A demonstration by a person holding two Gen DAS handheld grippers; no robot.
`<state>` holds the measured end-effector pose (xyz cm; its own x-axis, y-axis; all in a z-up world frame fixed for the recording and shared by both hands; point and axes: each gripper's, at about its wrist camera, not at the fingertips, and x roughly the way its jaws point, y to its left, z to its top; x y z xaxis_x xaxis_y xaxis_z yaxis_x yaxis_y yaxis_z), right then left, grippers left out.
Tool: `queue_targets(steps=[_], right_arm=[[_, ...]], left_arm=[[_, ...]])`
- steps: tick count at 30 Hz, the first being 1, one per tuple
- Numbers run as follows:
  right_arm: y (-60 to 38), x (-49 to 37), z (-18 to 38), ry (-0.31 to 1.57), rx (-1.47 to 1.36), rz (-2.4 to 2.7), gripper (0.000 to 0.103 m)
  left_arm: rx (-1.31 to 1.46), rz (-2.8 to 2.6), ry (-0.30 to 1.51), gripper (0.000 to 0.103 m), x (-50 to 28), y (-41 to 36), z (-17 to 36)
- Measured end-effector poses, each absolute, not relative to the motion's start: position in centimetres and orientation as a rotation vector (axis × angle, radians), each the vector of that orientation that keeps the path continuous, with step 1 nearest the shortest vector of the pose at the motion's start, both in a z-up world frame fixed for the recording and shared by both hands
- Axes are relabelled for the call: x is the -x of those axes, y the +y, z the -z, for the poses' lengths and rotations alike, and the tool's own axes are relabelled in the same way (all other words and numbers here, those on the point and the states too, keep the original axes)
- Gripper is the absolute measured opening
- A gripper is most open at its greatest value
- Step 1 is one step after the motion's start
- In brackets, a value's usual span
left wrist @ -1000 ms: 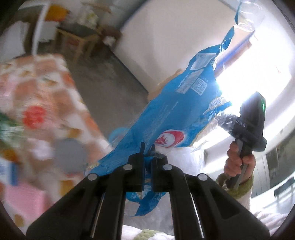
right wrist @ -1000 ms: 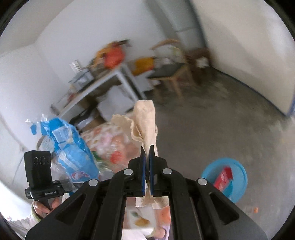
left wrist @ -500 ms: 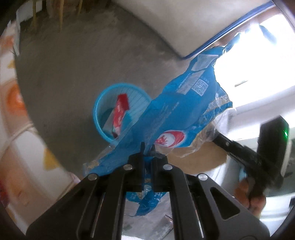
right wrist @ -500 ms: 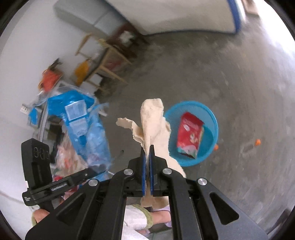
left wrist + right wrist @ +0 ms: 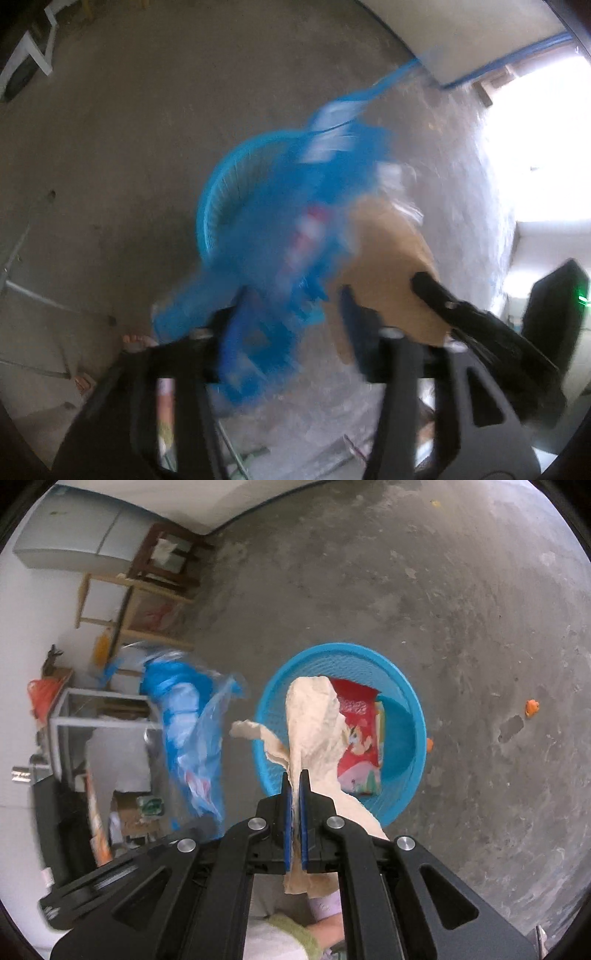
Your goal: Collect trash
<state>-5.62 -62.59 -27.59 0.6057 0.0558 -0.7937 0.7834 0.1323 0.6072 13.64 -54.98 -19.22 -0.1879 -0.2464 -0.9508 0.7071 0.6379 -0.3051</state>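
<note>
Below, on the grey concrete floor point(image 5: 461, 590), a round blue mesh basket point(image 5: 406, 709) is seen from both wrist cameras. A red snack packet point(image 5: 360, 738) is already lying inside it, against the far side of the bottom.

The left gripper point(image 5: 295, 325) is held above the basket, and its jaws have just been opening: they are now spread, with a clear gap between the fingers. The blue plastic wrapper point(image 5: 295, 229) is blurred in the left wrist view, lying across the left finger and over the basket's rim; whether it is still touched by a pad cannot be told. In the right wrist view the same wrapper point(image 5: 192, 738) is seen in the air just left of the basket.

The right gripper point(image 5: 294, 805) is pressed together on a crumpled beige paper towel point(image 5: 317, 723), which is pinched between the blue pads and stands up over the near side of the basket, with its lower end hanging beneath the fingers.

Small orange scraps point(image 5: 532, 707) are seen on the floor to the right of the basket, apart from it. Wooden furniture point(image 5: 147, 583) is ranged along the white wall at the upper left.
</note>
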Motion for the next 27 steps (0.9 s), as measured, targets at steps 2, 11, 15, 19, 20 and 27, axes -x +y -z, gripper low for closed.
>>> queue_targets(steps=[2,11,15,19,20,27], right_arm=[[-63.5,4.9,29.1,0.808,-1.362,0.631,0.005],[-65.2,1.4,33.4,0.917,-1.340,0.634,0.011],[-65.1,0.4,32.9,0.944,-1.290,0.624,0.033],[-65.1,0.2,31.3,0.916,-1.240,0.638,0.040],[-65.2,0.3,30.8,0.902,-1.227,0.645,0.040],[-65.2,0.2,26.9,0.856,-1.111,0.632,0.041]], left_arm=[[-0.372,0.900,1.527,0.060,-14.0,-55.0,18.7],[-0.167,1.012,1.524,0.061,-14.5,-51.9,13.4],[-0.106,1.094,1.441,0.061,-14.6,-48.6,7.9],[-0.091,1.174,1.293,0.062,-14.2,-45.3,2.0],[-0.095,1.183,1.259,0.064,-13.9,-45.2,1.1],[-0.056,1.205,0.998,0.077,-14.9,-33.5,-6.5]])
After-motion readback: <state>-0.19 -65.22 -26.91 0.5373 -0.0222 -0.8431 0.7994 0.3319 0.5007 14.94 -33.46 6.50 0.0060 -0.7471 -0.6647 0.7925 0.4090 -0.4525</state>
